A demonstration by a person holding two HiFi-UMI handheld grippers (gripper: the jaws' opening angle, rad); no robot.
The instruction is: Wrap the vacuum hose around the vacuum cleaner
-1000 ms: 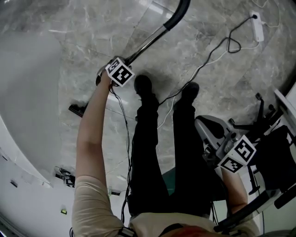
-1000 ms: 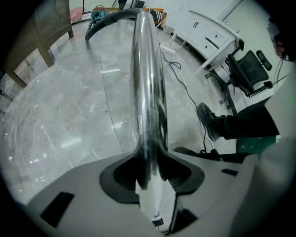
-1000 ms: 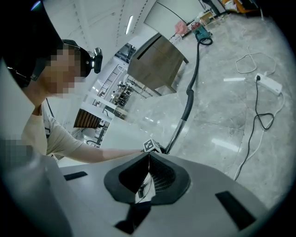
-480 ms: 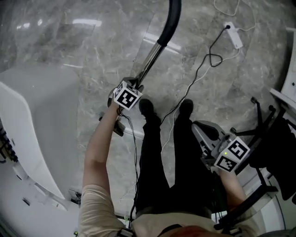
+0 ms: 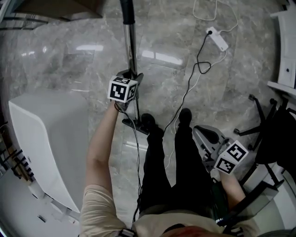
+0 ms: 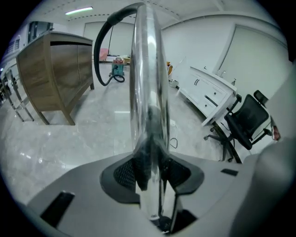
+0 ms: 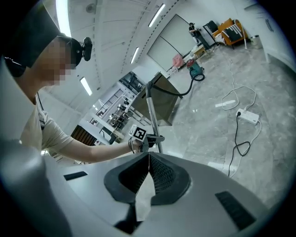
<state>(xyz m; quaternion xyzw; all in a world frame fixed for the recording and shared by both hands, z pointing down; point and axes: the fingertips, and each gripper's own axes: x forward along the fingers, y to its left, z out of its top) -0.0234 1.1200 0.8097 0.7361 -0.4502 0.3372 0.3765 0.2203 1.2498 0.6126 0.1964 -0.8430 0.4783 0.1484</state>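
Observation:
My left gripper [image 5: 130, 77] is shut on the vacuum's shiny metal tube [image 5: 131, 42], which runs up the head view into the black hose [image 5: 126, 8]. In the left gripper view the tube [image 6: 147, 88] stands between the pads of that gripper [image 6: 149, 172], and the hose [image 6: 102, 48] arcs away to the small teal vacuum cleaner [image 6: 117, 69] far across the floor. The tube's dark floor head [image 5: 134, 125] lies by my left shoe. My right gripper [image 5: 206, 135] hangs by my right leg, shut and empty [image 7: 148, 173]. From there I see the left gripper [image 7: 146, 137] on the tube [image 7: 151, 113].
A white power strip [image 5: 218, 39] with black and white cables lies on the marble floor ahead. A black office chair [image 5: 270, 125] stands at the right and a wooden cabinet [image 6: 55, 69] at the left. A white curved unit [image 5: 41, 139] is close on my left.
The tube has swung from slanting up to the right to nearly straight up in the head view, with the left gripper still on it. The right gripper has barely moved.

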